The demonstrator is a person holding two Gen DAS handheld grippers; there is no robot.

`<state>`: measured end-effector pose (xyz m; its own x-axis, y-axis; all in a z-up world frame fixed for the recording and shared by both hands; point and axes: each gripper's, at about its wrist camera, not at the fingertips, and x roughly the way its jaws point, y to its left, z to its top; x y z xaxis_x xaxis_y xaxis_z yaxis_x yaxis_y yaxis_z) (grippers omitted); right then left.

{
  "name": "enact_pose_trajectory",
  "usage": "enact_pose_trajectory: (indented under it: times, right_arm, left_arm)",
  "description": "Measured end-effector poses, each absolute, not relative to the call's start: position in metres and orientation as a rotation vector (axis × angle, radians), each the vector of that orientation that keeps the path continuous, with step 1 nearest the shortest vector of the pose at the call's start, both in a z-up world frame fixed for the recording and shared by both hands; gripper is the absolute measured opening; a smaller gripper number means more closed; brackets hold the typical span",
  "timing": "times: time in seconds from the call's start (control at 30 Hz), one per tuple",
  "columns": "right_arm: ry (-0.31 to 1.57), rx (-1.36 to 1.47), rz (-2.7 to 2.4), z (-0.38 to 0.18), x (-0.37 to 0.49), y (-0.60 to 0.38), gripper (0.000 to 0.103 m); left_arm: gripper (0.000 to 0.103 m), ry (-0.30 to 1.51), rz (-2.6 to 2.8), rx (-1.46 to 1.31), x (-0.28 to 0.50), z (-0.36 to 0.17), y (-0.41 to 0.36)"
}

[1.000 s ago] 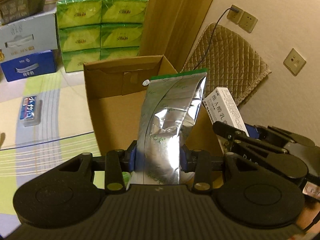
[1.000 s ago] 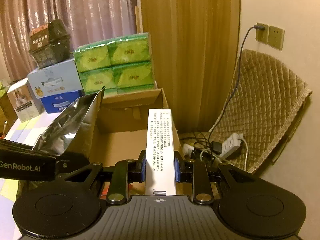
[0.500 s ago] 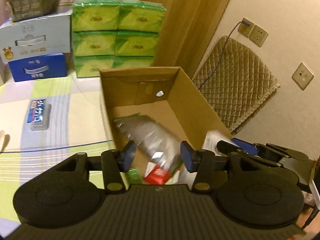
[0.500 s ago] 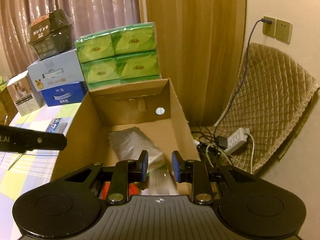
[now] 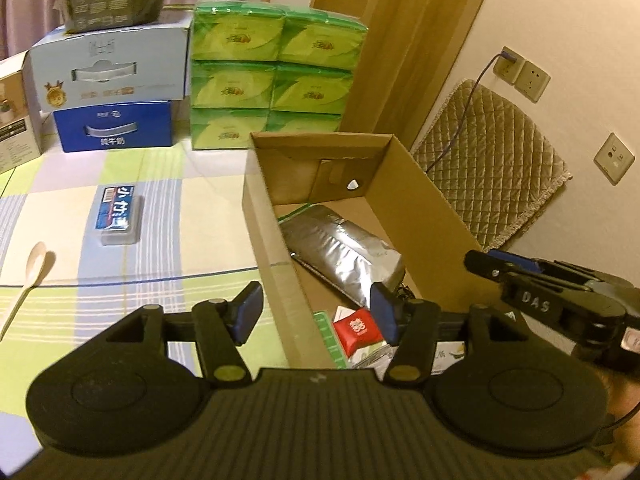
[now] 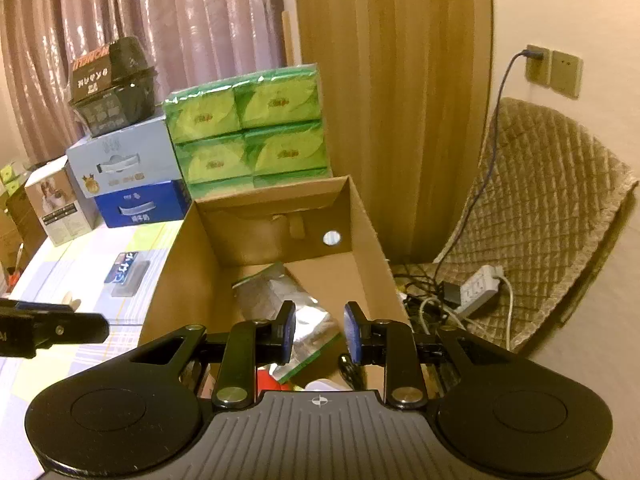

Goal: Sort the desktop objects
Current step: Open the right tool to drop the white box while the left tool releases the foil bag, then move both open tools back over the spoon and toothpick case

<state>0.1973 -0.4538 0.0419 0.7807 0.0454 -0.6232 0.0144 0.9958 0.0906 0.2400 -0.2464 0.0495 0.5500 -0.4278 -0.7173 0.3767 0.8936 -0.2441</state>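
Observation:
An open cardboard box [image 5: 424, 216] [image 6: 360, 220] stands at the table's right edge. A silver foil pouch [image 5: 344, 252] [image 6: 280, 292] lies flat inside it, with a red packet [image 5: 356, 330] and other small items near the front. My left gripper [image 5: 316, 312] is open and empty, above the box's left wall. My right gripper [image 6: 319, 332] is open and empty, above the box's near end. A blue-labelled small case [image 5: 118, 214] [image 6: 128, 272] and a white spoon [image 5: 28, 280] lie on the tablecloth to the left.
Green tissue packs [image 5: 272, 76] and stacked blue and pale boxes [image 5: 112, 92] line the back of the table. A quilted chair [image 6: 540, 208], a power strip [image 6: 476, 288] and cables sit to the right of the box.
Both grippers opened and dropped their loads into the box: the left let go of the foil pouch, the right of the white carton. Both then drew back and rose.

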Motion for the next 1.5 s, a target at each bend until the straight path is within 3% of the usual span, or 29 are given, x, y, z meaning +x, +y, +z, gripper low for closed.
enact_pose_trajectory:
  times: [0.27, 0.37, 0.53, 0.73, 0.83, 1.17, 1.5]
  right_arm:
    - [0.659, 0.096, -0.003, 0.057, 0.165, -0.457, 0.028]
    - [0.655, 0.1, 0.002, 0.061, 0.154, -0.452, 0.034]
    - [0.634, 0.1, 0.052, 0.07, 0.14, -0.428, 0.066]
    - [0.609, 0.081, 0.14, 0.079, 0.13, -0.382, 0.092]
    - [0.599, 0.075, 0.194, 0.082, 0.127, -0.358, 0.099]
    - [0.613, 0.041, 0.304, 0.079, 0.128, -0.3, 0.101]
    - [0.623, 0.033, 0.346, 0.074, 0.141, -0.259, 0.101]
  left_arm:
    - [0.061, 0.858, -0.468, -0.069, 0.221, 0.052, -0.22]
    - [0.063, 0.854, -0.449, -0.072, 0.213, 0.053, -0.205]
    - [0.069, 0.847, -0.411, -0.07, 0.198, 0.055, -0.174]
    - [0.079, 0.834, -0.337, -0.067, 0.179, 0.057, -0.124]
    - [0.086, 0.83, -0.296, -0.058, 0.171, 0.057, -0.1]
    - [0.101, 0.795, -0.172, 0.021, 0.154, 0.058, -0.039]
    - [0.102, 0.785, -0.125, 0.062, 0.163, 0.044, -0.009]
